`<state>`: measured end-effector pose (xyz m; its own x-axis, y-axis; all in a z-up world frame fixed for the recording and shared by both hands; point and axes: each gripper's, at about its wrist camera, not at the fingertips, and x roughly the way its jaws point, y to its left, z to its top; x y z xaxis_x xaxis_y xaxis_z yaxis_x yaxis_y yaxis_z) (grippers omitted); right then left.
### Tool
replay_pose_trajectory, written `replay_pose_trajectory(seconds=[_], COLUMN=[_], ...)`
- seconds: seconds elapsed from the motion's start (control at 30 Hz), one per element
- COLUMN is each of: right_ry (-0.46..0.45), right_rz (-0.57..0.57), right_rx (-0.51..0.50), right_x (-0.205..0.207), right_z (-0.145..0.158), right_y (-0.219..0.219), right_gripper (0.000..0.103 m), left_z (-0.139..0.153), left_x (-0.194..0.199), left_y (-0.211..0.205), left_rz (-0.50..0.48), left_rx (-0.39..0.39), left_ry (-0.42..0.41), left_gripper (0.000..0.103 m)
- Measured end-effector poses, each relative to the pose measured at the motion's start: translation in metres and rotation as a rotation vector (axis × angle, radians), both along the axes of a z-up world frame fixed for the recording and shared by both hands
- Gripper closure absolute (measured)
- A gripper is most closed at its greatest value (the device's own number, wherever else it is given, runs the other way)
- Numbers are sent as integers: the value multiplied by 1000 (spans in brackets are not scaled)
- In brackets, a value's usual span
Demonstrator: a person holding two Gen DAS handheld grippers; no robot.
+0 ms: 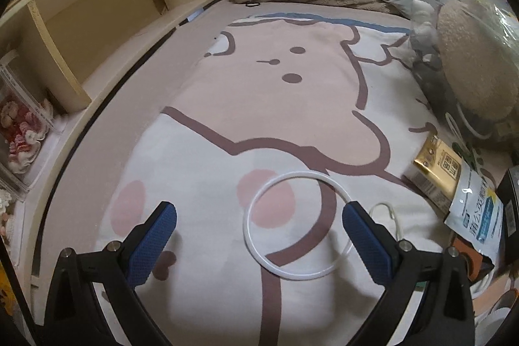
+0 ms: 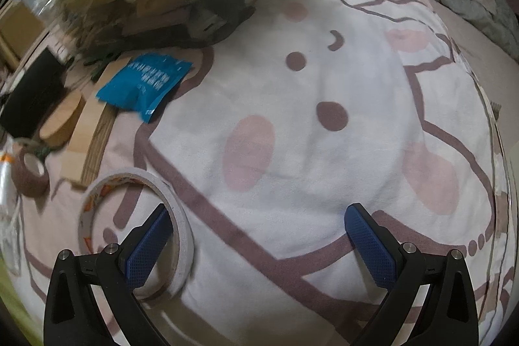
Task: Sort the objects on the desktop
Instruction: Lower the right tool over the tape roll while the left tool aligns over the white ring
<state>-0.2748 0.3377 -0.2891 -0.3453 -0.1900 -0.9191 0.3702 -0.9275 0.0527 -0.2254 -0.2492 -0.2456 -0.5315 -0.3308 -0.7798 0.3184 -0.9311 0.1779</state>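
Both grippers, left gripper and right gripper, stand spread and empty; white ring lies flat on blanket between left fingers, tape roll nearby; thin ring may slip.

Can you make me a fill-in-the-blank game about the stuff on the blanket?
1. The thin ring lying between the left hand-held gripper fingers is ___ in colour.
2. The crinkly packet seen from the right wrist is ___.
3. The left finger of the right hand-held gripper sits inside a roll of ___.
4. Both grippers' jaws are ___.

Missing words: white; blue; tape; open
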Motion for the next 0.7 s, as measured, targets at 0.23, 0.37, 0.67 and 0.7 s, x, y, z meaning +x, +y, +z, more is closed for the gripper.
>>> replay_pose_trajectory(seconds=[0.23,0.37,0.67,0.7], right_ry=[25,59,101,113], right_rz=[-76,-228,-424,-416], right_rx=[10,27,69,66], right_x=[-8,-16,-23,-25], right_z=[7,16,21,17], right_y=[16,19,57,57], right_gripper=[0,0,0,0], left_z=[-10,-15,-17,-17], left_x=[1,1,2,2], left_y=[-4,-3,6,8], left_rz=[-14,-20,-75,-81], left_rx=[42,52,57,56], left_ry=[-10,-21,-20,-21], left_gripper=[0,0,0,0])
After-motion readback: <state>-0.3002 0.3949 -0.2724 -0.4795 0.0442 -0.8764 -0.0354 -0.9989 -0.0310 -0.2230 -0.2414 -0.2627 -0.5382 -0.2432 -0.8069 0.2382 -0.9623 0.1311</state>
